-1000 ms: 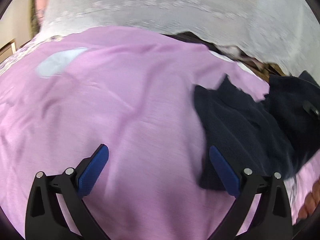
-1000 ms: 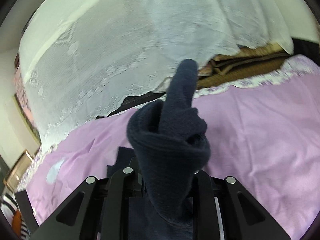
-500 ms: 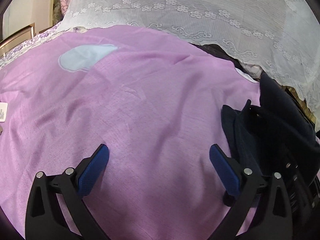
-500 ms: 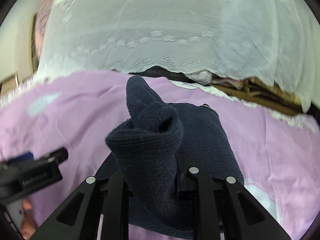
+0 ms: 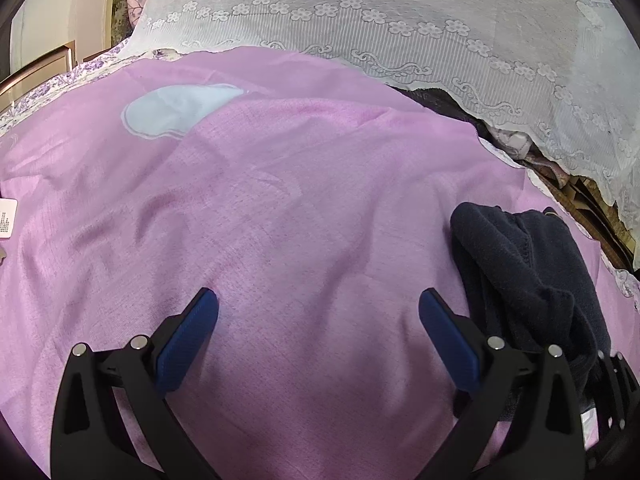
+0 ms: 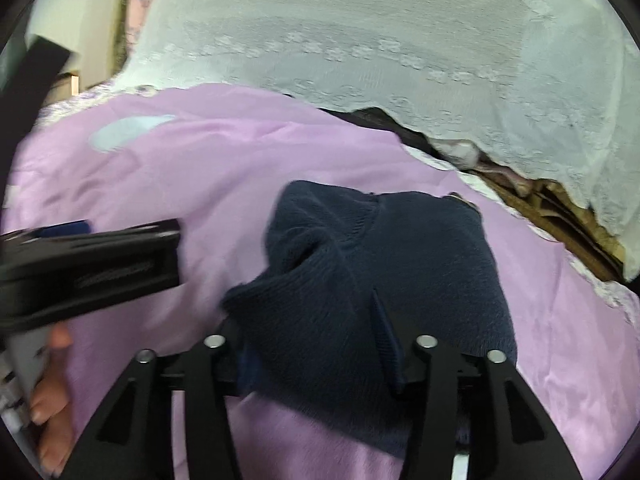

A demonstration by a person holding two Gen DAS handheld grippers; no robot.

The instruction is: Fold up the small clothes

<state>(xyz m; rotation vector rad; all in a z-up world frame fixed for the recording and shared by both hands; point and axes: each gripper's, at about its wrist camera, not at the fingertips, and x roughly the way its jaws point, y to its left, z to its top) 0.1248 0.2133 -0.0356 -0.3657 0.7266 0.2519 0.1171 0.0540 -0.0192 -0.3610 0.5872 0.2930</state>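
Observation:
A dark navy knit garment point(image 6: 400, 248) lies bunched on the pink bedsheet point(image 5: 280, 200). One thick fold of it drapes between the jaws of my right gripper point(image 6: 308, 320), which are opening. The blue pad on the right stands clear of the cloth, and the other pad is hidden under it. In the left wrist view the same garment point(image 5: 528, 272) sits just right of my left gripper point(image 5: 318, 300), which is open over bare sheet with nothing between its fingers. That left gripper point(image 6: 100, 264) shows in the right wrist view, to the left of the garment.
A white lace cover point(image 5: 400, 20) drapes across the back, with brown striped bedding point(image 5: 580, 200) showing under its edge at the right. The sheet has a pale patch point(image 5: 176, 110) at the far left. A person's hand point(image 6: 52, 400) holds the left gripper.
My right gripper rolled and came down to the sheet with the garment, which stood bunched in shut jaws before. Its jaws have now widened. The left gripper barely shifted.

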